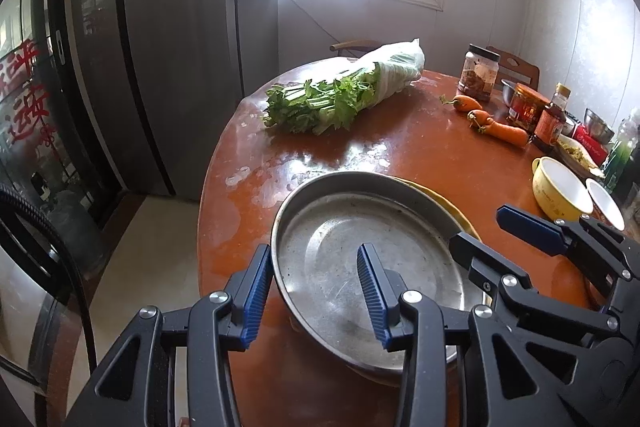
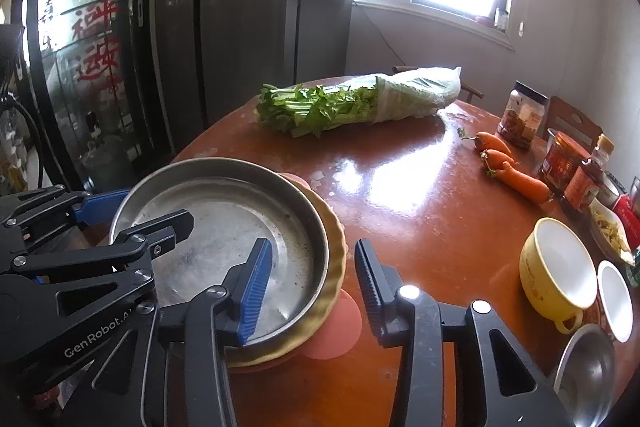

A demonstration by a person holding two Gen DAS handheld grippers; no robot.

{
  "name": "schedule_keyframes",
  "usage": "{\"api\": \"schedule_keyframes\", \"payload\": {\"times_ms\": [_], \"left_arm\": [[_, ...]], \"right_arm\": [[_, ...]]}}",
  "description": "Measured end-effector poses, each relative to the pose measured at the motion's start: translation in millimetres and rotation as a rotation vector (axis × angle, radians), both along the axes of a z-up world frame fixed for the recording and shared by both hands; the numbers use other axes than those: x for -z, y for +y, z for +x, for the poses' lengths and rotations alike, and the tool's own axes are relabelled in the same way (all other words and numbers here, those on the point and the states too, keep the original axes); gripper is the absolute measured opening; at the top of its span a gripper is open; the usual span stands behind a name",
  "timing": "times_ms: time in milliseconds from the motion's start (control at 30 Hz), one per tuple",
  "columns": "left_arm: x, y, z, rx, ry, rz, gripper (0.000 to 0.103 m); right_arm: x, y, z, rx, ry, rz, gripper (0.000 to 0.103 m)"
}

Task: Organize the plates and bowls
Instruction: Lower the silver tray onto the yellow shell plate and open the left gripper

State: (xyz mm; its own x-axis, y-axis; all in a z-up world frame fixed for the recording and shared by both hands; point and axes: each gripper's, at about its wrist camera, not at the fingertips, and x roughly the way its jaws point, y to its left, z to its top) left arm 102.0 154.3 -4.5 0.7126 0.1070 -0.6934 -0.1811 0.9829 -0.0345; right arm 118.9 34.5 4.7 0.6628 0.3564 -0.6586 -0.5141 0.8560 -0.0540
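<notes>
A steel plate (image 1: 340, 251) (image 2: 224, 227) sits on top of a yellow fluted plate (image 2: 334, 267) (image 1: 448, 205), which rests on a pink plate (image 2: 336, 323). My left gripper (image 1: 316, 291) is open, its jaws astride the steel plate's left rim. My right gripper (image 2: 314, 287) is open, astride the stack's right rims; it also shows in the left wrist view (image 1: 504, 235). A yellow bowl (image 2: 558, 277) (image 1: 560, 189), a white bowl (image 2: 616, 301) (image 1: 606, 205) and a steel bowl (image 2: 584, 371) stand to the right.
On the round brown table (image 2: 420, 211) lie bagged greens (image 2: 352, 103), carrots (image 2: 512, 167), a jar (image 2: 522, 115), a tin and sauce bottles (image 2: 584, 179) at the right. A dark glass cabinet (image 2: 100, 47) stands to the left. The table edge is near the stack.
</notes>
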Motion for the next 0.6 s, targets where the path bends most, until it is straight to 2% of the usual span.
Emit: {"api": "schedule_keyframes", "payload": {"times_ms": [233,600], "left_arm": [[-8.0,-5.0,-4.0,0.003,-0.017,0.014,0.047],[-22.6,-16.0,-13.4,0.012,-0.061,0.028,0.060]], "right_arm": [[-6.0,-10.5,-4.9,0.010,0.001,0.025,0.051],[-18.2,-30.5,-11.3,0.039,-0.011,0.065,0.055]]}}
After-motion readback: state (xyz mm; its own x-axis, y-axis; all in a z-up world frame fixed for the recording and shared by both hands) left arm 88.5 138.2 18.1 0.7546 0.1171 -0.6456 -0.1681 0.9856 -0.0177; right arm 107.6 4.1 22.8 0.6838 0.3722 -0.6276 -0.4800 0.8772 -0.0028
